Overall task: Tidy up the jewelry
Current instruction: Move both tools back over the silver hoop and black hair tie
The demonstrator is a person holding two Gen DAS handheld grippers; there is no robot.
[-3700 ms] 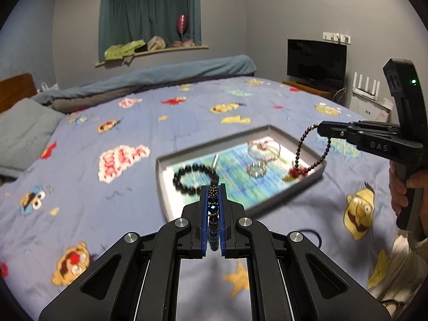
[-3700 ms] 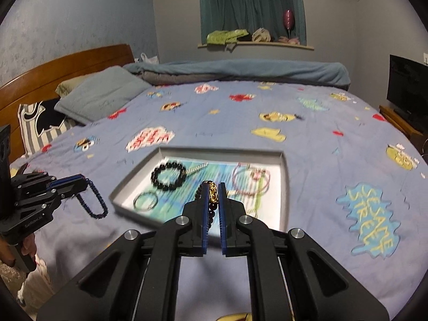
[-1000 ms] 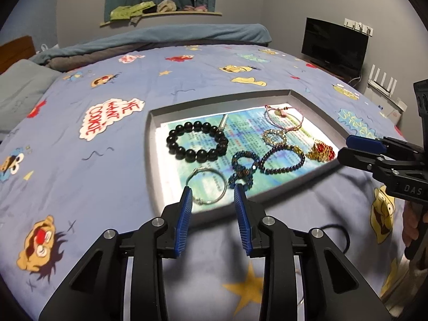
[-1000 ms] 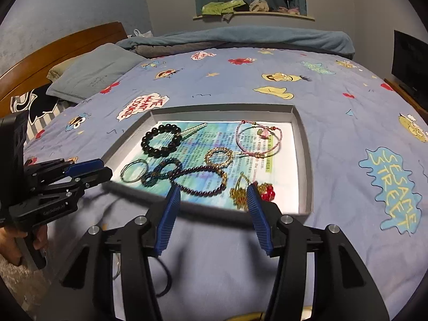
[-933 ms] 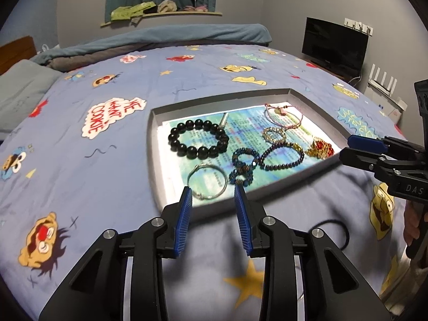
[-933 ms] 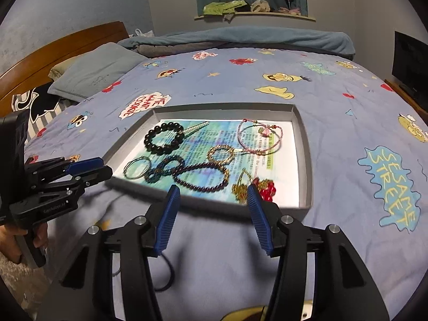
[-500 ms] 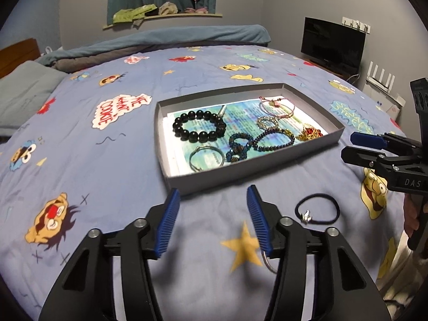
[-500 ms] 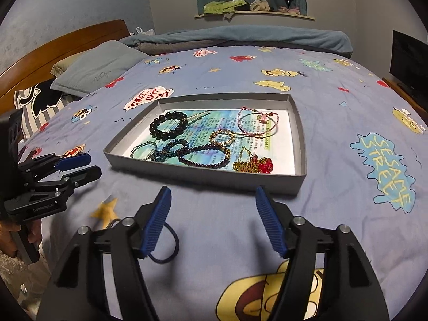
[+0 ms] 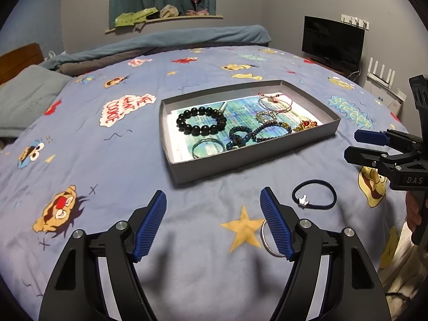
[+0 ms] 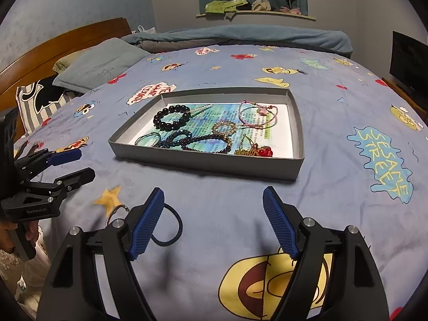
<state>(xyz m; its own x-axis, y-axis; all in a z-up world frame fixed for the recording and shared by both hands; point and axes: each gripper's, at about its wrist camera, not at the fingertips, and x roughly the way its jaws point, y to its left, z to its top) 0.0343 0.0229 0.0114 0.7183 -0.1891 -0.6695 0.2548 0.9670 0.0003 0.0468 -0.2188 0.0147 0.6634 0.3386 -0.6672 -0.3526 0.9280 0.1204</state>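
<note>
Open blue bedspread (image 9: 112,165) lies ahead of my tongs. Obstacles: the shallow grey cardboard tray (image 9: 248,157), a dark elastic hair band (image 9: 314,194), a thin silver ring (image 9: 264,240) on the bed.

Left gripper (image 9: 212,223) and right gripper (image 10: 214,220): jaws opening, nothing between them, both angled downward, each held in a hand.

A shallow grey cardboard tray (image 9: 256,157) lies at frame centre on the bed, holding a black bead bracelet (image 9: 201,121), a dark blue bead strand (image 9: 256,133), a pink cord bracelet (image 9: 275,101) and a gold-and-red piece (image 9: 306,123). A dark hair tie (image 9: 314,194) lies outside, lower right.
</note>
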